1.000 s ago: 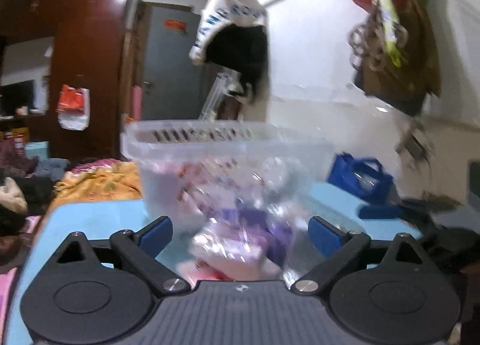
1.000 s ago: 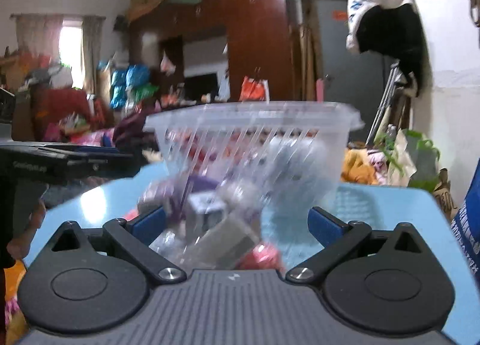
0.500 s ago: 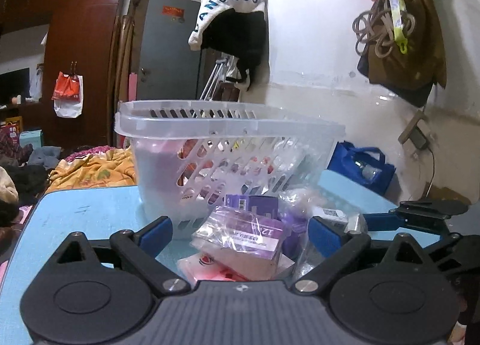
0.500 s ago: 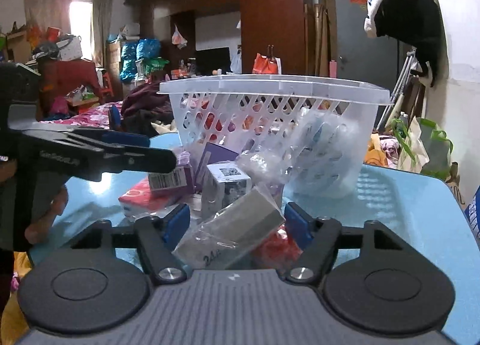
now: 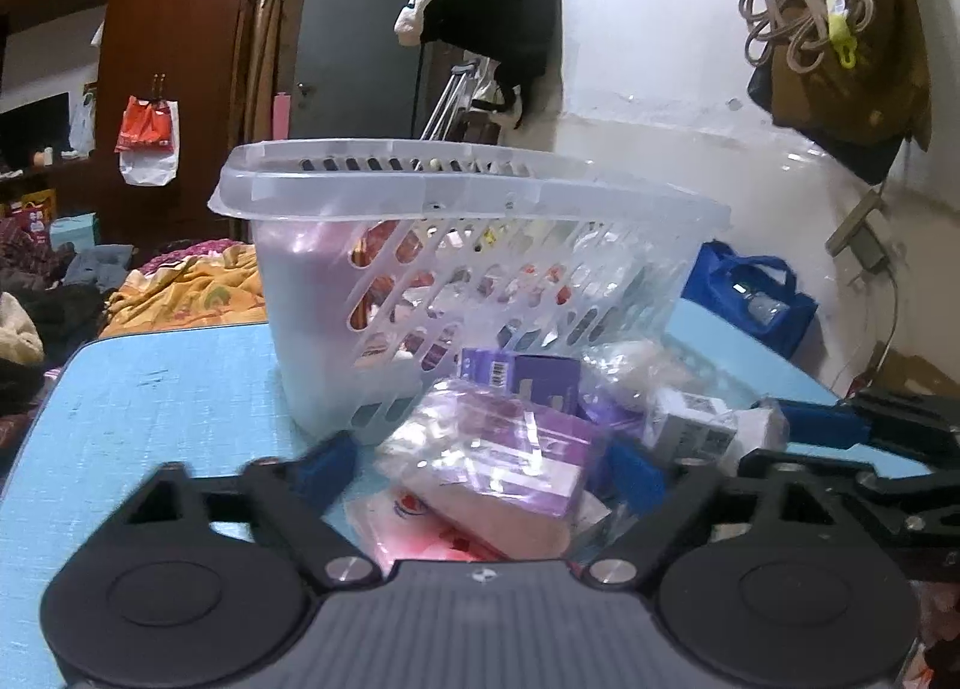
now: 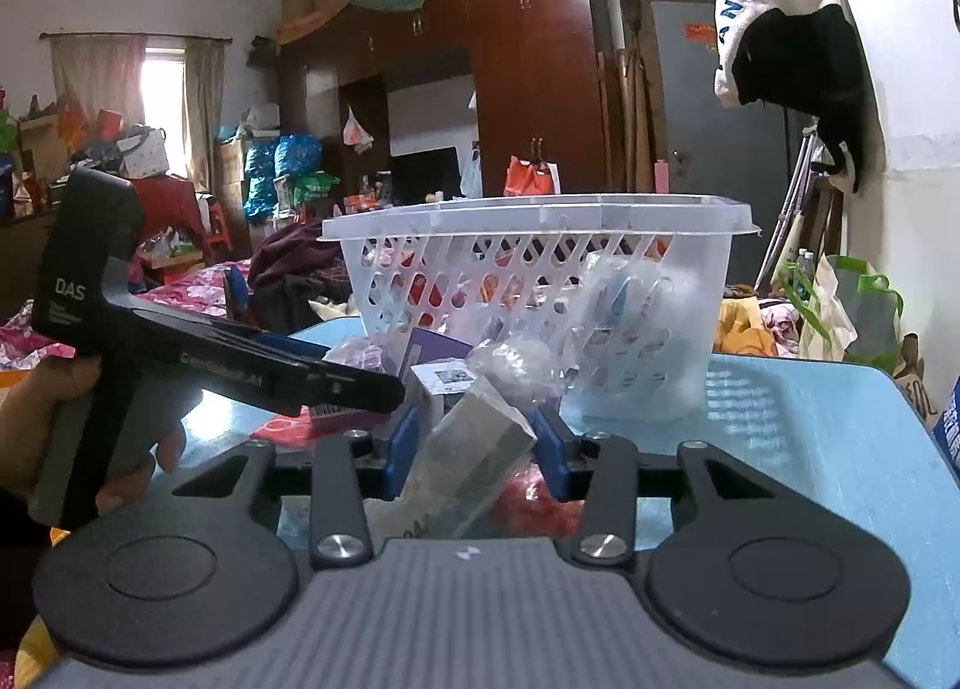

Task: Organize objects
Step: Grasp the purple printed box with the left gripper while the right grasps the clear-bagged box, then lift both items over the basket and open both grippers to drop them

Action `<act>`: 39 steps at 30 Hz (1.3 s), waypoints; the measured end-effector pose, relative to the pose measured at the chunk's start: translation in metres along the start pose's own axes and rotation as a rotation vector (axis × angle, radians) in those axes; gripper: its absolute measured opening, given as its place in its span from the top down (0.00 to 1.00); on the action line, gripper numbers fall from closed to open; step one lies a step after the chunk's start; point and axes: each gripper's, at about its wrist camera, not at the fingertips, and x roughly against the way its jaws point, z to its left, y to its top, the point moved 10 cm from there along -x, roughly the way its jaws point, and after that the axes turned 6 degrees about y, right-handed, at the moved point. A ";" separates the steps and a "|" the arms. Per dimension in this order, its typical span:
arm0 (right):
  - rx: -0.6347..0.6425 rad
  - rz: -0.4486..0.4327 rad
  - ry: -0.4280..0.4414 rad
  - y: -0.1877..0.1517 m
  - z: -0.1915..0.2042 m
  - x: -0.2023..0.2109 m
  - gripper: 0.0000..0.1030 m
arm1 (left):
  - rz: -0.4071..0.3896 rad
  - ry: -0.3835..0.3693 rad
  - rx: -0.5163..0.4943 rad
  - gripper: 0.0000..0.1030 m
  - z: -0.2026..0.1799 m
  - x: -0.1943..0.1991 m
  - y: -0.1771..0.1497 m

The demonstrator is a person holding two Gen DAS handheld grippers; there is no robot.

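Note:
A clear plastic basket (image 5: 456, 197) (image 6: 540, 221) with several items inside stands on the light blue table (image 5: 168, 383). In front of it lies a pile of packets and small boxes. My left gripper (image 5: 480, 467) has its jaws on either side of a purple packet in clear wrap (image 5: 498, 455), closing in on it; contact is not clear. My right gripper (image 6: 477, 449) is shut on a grey wrapped packet (image 6: 474, 461). A white box (image 6: 447, 380) and a purple box (image 5: 522, 377) lie behind.
A red packet (image 6: 528, 503) lies under the right gripper. The left gripper's body and hand (image 6: 120, 341) reach in from the left in the right wrist view. A blue bag (image 5: 750, 299) stands beyond the table's right edge. Wardrobe, door and hanging clothes are behind.
Both grippers moved down to the pile. The right gripper's jaws closed from wide open onto the grey packet. The left gripper's jaws narrowed around the purple packet.

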 end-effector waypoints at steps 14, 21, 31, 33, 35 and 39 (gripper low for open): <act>0.076 0.124 0.010 -0.009 0.011 -0.016 0.31 | -0.129 0.007 0.024 0.25 0.009 0.029 0.009; 0.137 0.095 -0.041 -0.008 0.015 -0.013 0.41 | -0.157 -0.010 0.049 0.25 0.012 0.033 0.010; 0.115 -0.010 -0.041 0.005 0.013 0.002 0.59 | -0.196 -0.009 0.075 0.25 0.015 0.038 0.014; 0.107 -0.021 -0.039 0.007 0.012 0.005 0.60 | -0.211 -0.004 0.071 0.25 0.014 0.040 0.015; 0.106 -0.029 -0.045 0.009 0.012 0.006 0.61 | -0.228 0.014 0.073 0.25 0.015 0.043 0.016; 0.107 -0.039 -0.059 0.014 0.012 0.012 0.62 | -0.271 0.068 0.094 0.25 0.021 0.055 0.018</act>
